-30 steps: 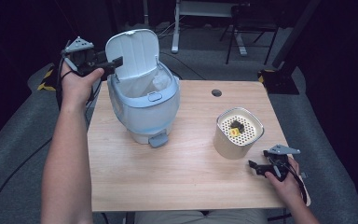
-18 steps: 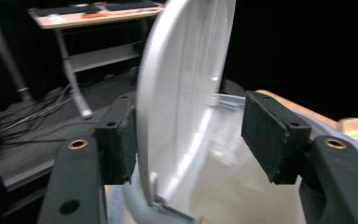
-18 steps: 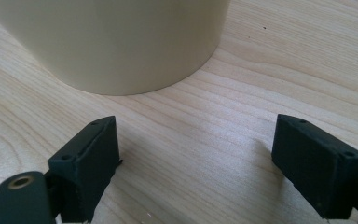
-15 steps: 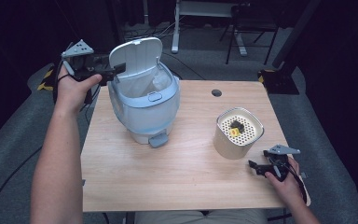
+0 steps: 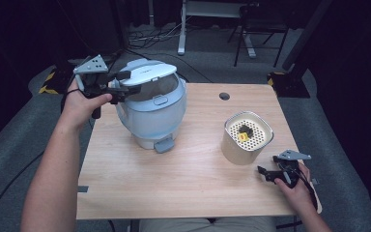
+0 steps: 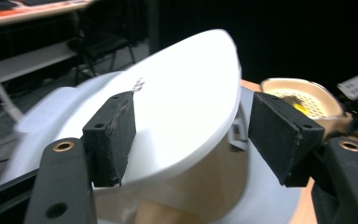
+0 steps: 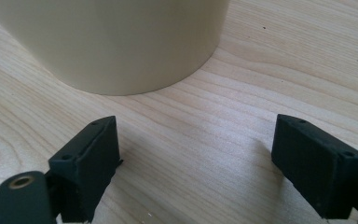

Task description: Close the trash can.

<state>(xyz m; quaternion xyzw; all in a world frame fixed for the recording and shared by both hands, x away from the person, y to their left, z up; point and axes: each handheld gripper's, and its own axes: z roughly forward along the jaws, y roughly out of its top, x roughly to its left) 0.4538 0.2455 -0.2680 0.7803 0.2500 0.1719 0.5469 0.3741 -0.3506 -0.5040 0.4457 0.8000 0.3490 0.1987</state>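
Observation:
A white and pale-blue cooker (image 5: 152,113) stands at the table's back left. Its white lid (image 5: 149,72) lies almost flat over the pot, with a small gap still showing at the front. My left gripper (image 5: 125,82) reaches in from the left at the lid's edge. Its jaws have just been opening and straddle the lid (image 6: 182,107) without pinching it. My right gripper (image 5: 265,173) rests open near the table's front right corner, just in front of a cream canister (image 5: 246,137) and apart from it. Nothing lies between its pads (image 7: 88,163).
The canister (image 7: 112,42) has a perforated top with a yellow piece (image 5: 243,137) and a dark piece on it. The wooden table (image 5: 183,183) has a round hole (image 5: 224,95) at the back. Desk legs and cables lie on the floor behind.
The cooker lid has swung down from upright to nearly flat, and my left hand has moved right and down with it. The right hand has kept still.

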